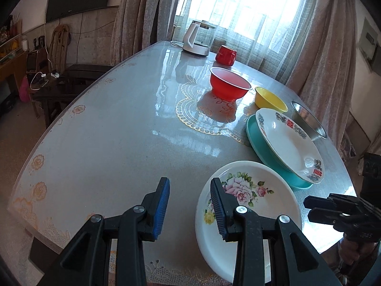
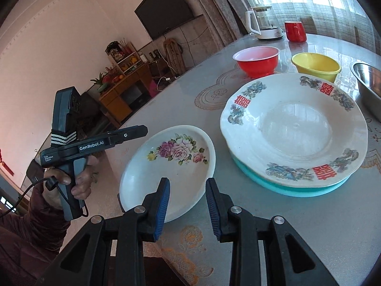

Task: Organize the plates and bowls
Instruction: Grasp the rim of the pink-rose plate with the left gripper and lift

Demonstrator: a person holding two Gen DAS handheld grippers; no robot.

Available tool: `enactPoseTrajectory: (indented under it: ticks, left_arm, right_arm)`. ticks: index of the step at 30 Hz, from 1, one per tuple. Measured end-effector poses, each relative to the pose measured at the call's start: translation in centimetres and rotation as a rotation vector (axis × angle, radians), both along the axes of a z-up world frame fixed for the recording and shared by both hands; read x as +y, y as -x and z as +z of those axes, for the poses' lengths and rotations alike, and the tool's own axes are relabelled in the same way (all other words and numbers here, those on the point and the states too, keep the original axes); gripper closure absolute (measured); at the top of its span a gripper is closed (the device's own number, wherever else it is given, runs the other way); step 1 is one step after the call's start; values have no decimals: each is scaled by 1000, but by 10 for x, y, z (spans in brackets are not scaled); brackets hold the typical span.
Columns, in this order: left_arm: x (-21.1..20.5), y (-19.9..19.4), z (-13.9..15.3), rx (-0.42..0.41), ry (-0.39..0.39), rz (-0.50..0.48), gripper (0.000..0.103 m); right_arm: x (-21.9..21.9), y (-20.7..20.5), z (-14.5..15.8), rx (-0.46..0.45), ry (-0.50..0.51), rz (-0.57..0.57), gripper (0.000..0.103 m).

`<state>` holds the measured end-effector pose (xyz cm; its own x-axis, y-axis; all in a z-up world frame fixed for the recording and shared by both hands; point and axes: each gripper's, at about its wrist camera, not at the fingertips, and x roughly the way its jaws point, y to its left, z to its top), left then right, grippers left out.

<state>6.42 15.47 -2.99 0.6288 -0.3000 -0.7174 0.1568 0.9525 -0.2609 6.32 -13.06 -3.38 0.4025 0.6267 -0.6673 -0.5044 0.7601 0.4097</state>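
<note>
Looking down the left wrist view first, the left gripper (image 1: 189,202) had its blue-padded jaws spread wide and pinching nothing, hovering low center over the table (image 1: 107,143), with its right finger overlapping the near-left edge of the rose plate (image 1: 257,205) at lower center-right. Just up and right of that sat the white plate with red characters (image 1: 288,140), stacked on a teal plate (image 1: 256,140). Further up were the red bowl (image 1: 229,87), yellow bowl (image 1: 270,99) and a steel bowl (image 1: 308,119) at the right, then a red mug (image 1: 225,55) and a kettle (image 1: 198,39) by the window. The right gripper (image 1: 309,206) poked in from the lower right edge. Over on the right wrist view, the right gripper (image 2: 187,205) was also spread and empty, at bottom center just above the near rim of the rose plate (image 2: 166,169). The character plate (image 2: 294,128) filled the right side on the teal plate (image 2: 297,188), and the left gripper (image 2: 140,131) came in from the left, jaws hard to read from that angle.
</note>
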Motion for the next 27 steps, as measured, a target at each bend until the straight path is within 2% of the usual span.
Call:
enactPoseTrajectory:
  ticks: [5, 8, 11, 15, 18, 21, 25, 27]
  left_arm:
    - [0, 12, -5, -13, 7, -41, 68]
    - [-3, 15, -10, 0, 29, -61, 68]
    - [-6, 15, -18, 18, 17, -62, 68]
    - [-7, 17, -28, 43, 10, -37, 75]
    - [-10, 21, -29, 30, 4, -36, 80]
    - [-12, 22, -29, 21, 5, -33, 81]
    - [-20, 28, -30, -9, -35, -58, 80]
    - [-18, 27, -30, -11, -21, -57, 80]
  right_arm:
    - [6, -3, -14, 31, 15, -6, 71]
    - [5, -6, -18, 30, 12, -17, 71]
    - [9, -7, -21, 35, 22, -17, 71]
    - [10, -6, -25, 49, 36, -8, 72]
    - [10, -4, -29, 64, 10, 4, 72]
    - [8, -5, -30, 71, -3, -1, 72]
    - [0, -7, -32, 111, -62, -20, 75]
    - [-2, -9, -32, 116, -65, -24, 76]
